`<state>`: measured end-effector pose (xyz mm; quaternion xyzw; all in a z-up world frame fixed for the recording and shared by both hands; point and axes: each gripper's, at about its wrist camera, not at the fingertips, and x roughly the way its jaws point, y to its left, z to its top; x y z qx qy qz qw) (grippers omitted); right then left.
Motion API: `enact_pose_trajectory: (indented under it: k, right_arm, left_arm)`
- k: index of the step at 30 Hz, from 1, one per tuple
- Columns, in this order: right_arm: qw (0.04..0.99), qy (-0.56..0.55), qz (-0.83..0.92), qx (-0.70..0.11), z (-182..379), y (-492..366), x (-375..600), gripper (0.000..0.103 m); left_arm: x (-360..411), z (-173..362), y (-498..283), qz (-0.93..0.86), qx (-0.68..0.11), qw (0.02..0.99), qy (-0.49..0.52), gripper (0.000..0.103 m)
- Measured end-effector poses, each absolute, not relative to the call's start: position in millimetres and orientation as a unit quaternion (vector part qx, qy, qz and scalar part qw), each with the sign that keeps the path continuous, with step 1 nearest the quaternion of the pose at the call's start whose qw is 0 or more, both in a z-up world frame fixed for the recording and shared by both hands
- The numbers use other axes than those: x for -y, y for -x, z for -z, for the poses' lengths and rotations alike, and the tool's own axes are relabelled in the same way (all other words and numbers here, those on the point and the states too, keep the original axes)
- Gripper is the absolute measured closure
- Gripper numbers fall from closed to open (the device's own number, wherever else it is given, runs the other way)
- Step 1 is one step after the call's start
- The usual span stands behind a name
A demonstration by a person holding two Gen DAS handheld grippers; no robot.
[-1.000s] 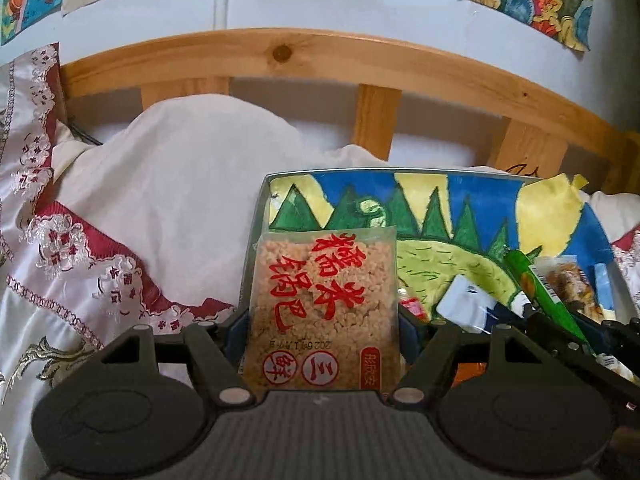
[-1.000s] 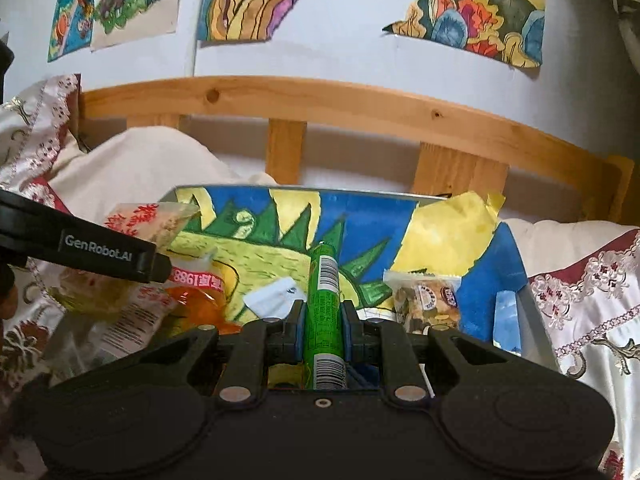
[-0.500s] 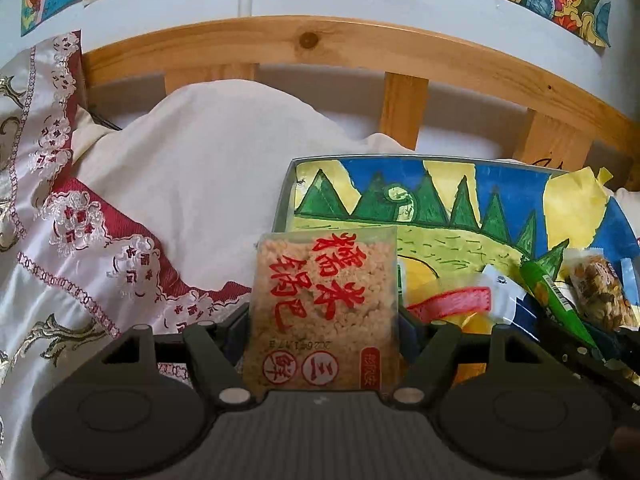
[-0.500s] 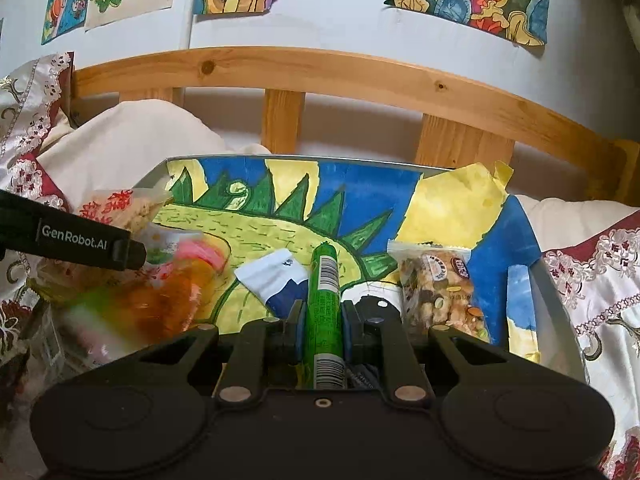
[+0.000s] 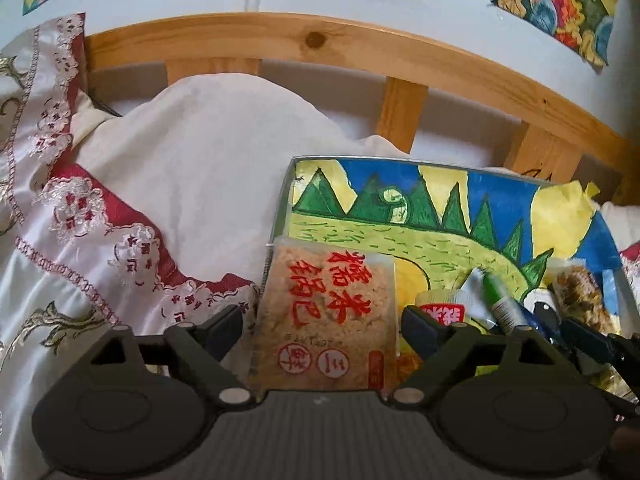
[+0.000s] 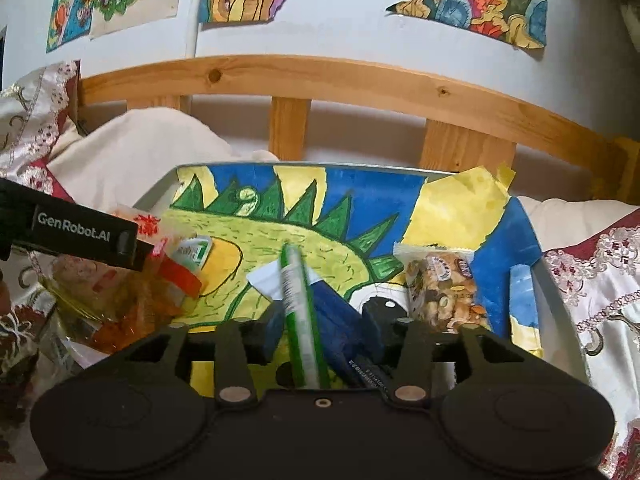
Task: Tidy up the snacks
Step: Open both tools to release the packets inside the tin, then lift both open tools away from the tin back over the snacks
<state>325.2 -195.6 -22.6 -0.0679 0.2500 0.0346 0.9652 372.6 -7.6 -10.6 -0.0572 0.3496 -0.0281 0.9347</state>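
A grey tray (image 5: 285,196) lined with a painted dinosaur picture lies on the bed; it also shows in the right wrist view (image 6: 556,292). My left gripper (image 5: 322,320) is open, with a rice-cracker packet with red characters (image 5: 324,320) loose between its spread fingers at the tray's left edge. My right gripper (image 6: 320,326) is open, and a green stick snack (image 6: 300,316), blurred and tilted, lies between its fingers over the tray. A dark blue packet (image 6: 340,312) lies under it. A nut mix bag (image 6: 440,288) sits at the tray's right.
Orange and red-banded snack bags (image 6: 120,304) pile at the tray's left. A cream pillow (image 5: 200,152) and an embroidered red-and-white quilt (image 5: 60,220) lie left of the tray. A wooden headboard (image 6: 360,84) and wall paintings stand behind.
Both grippers have opened. The green stick has come loose and tilted in the right gripper. The left gripper has let go of the rice-cracker packet and shifted left.
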Motion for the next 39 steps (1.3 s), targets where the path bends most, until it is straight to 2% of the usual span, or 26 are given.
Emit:
enact_pose_trajectory:
  k: [6,12,21,39]
  right_arm:
    - [0.971,0.054,-0.037,-0.231,9.6,-314.1,197.9,0.036]
    - [0.975,0.045,-0.042,-0.213,-2.4,-303.5,198.9,0.023]
    - [0.983,0.035,-0.042,-0.176,-21.9,-274.9,203.3,0.001]
    - [0.993,0.030,-0.048,-0.102,-70.1,-179.3,207.1,0.001]
  left_arm:
    - [4.4,0.8,-357.8,0.024,-0.330,0.942,0.055,0.005]
    - [3.5,-8.6,-341.6,0.014,-0.310,0.949,0.051,0.001]
    - [0.4,-24.4,-307.8,0.015,-0.274,0.960,0.057,0.001]
    - [-15.6,-52.6,-214.2,0.008,-0.213,0.973,0.083,0.001]
